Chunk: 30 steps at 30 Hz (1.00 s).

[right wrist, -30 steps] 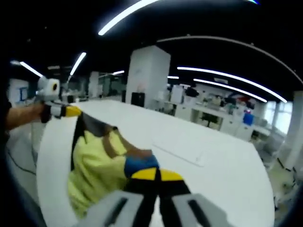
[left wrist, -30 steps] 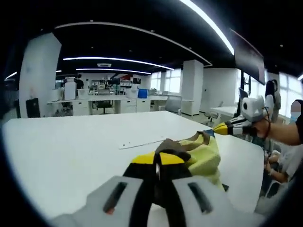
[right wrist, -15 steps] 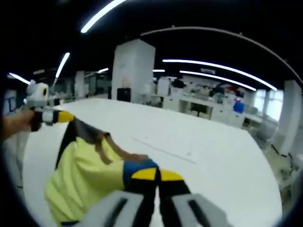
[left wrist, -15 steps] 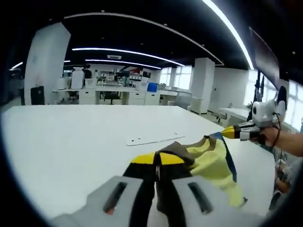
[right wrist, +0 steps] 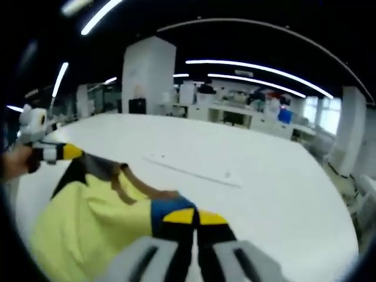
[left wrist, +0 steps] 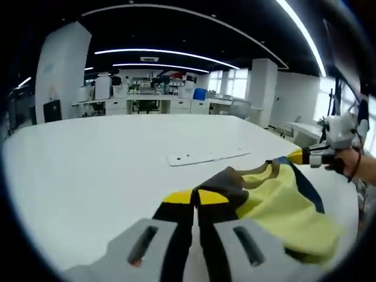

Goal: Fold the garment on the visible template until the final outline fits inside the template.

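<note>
Left gripper view: the left gripper (left wrist: 195,198) at lower centre is clenched on one edge of the single yellow garment (left wrist: 282,205), while the right gripper (right wrist: 194,218) grips the opposite edge. The two grippers probably hold it stretched above the white surface (left wrist: 88,170) to spread it flat. One thin template (left wrist: 207,157) lies mid-frame beyond it.

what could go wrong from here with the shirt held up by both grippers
The yellow garment hangs between the left gripper and right gripper, each pinching only an edge, so it might slip free. The template lies farther across the white table; the garment's loose hem could drop crumpled or miss it.
</note>
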Each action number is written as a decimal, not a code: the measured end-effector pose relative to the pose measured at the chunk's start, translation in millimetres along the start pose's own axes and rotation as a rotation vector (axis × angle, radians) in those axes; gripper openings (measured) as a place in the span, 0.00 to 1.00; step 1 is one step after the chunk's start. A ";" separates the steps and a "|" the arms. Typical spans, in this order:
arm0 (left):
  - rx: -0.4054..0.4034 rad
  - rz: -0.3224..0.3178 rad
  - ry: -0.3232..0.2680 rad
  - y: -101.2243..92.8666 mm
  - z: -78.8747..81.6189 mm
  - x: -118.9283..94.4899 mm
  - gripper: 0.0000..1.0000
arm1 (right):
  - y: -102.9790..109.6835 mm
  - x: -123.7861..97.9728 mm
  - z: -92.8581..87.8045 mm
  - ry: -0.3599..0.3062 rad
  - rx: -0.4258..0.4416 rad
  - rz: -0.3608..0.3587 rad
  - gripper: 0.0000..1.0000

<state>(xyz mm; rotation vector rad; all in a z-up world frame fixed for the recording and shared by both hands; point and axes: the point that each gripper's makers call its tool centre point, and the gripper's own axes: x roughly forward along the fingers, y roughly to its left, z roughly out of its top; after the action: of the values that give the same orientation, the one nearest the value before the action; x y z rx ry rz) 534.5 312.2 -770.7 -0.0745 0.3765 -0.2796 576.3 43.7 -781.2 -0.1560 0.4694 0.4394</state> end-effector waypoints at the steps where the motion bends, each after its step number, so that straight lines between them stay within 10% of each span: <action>1: -0.006 0.002 0.009 1.6 -2.8 2.6 0.00 | -0.6 4.7 -1.1 0.005 0.006 0.000 0.00; 26: 0.130 0.095 0.089 23.9 -28.9 17.7 0.09 | 9.3 30.7 -22.9 0.104 0.090 0.028 0.00; 30: 0.122 0.091 0.096 22.3 -29.0 12.9 0.20 | 10.2 25.4 -15.8 0.092 0.128 0.036 0.18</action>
<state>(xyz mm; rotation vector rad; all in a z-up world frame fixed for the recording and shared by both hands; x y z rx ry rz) 540.9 329.3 -804.9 0.0764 0.4557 -0.2157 585.8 58.4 -807.6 -0.0444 0.5901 0.4374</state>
